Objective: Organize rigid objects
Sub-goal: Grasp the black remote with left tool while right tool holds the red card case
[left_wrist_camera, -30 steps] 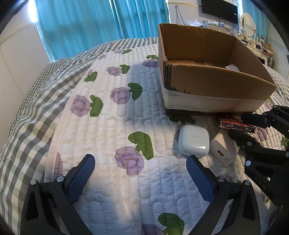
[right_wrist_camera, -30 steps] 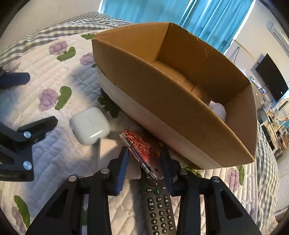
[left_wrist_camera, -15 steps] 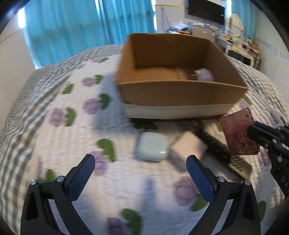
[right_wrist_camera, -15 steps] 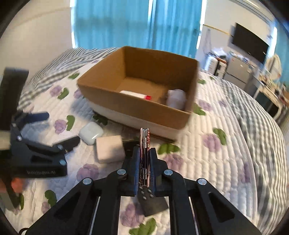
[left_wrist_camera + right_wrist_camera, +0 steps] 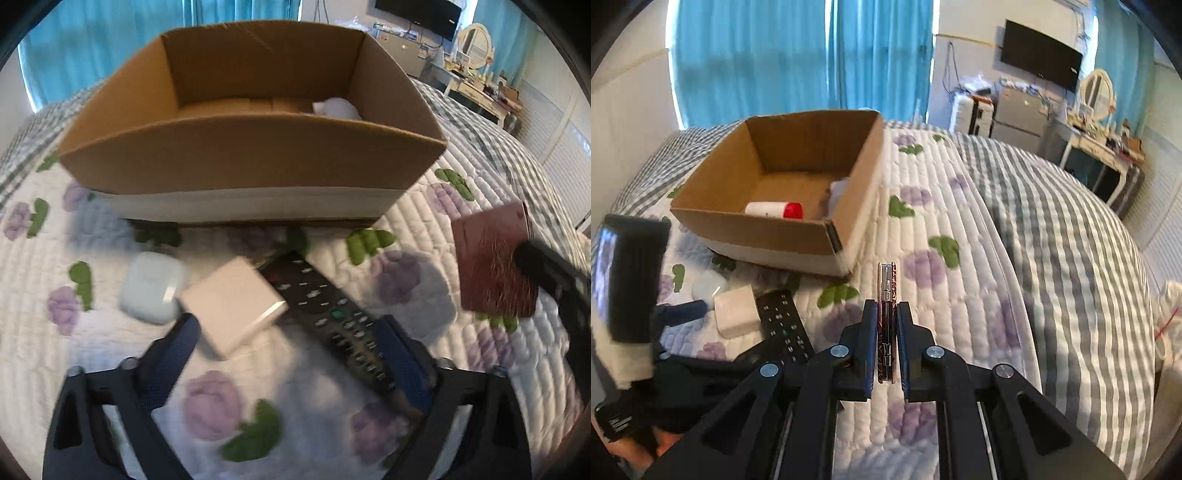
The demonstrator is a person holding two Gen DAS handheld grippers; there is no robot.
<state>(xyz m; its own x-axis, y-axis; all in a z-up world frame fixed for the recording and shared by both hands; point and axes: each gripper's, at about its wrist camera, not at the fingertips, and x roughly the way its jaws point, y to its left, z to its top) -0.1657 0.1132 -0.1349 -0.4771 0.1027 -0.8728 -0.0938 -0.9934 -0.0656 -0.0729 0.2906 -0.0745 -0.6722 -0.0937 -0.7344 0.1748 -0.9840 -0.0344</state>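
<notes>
Jaws first: my right gripper (image 5: 886, 343) has its jaws clamped tight on a thin red patterned case (image 5: 886, 317), held edge-on and upright in the lower middle of the right wrist view, off the bed. In the left wrist view the same case (image 5: 493, 262) shows its flat red face at the right edge, with the black finger of that gripper across its lower corner.

My left gripper (image 5: 291, 350) has its jaws spread wide with nothing between the pads, sitting low in the frame over the quilt (image 5: 92, 369). Right ahead of it, in the middle of the frame, a white charger block (image 5: 232, 308) lies partly on top of a black remote (image 5: 332, 317), which runs diagonally toward the lower right. A white earbud case (image 5: 153, 286) sits just left of the block, touching or nearly touching, can't quite tell with the blur.

The cardboard box (image 5: 251, 166) fills the upper half of the left view, standing on the bed. Inside it, per the right wrist view, a white tube with a red cap (image 5: 775, 210) lies near the front wall, and something white (image 5: 838, 190) sits in the right corner.
</notes>
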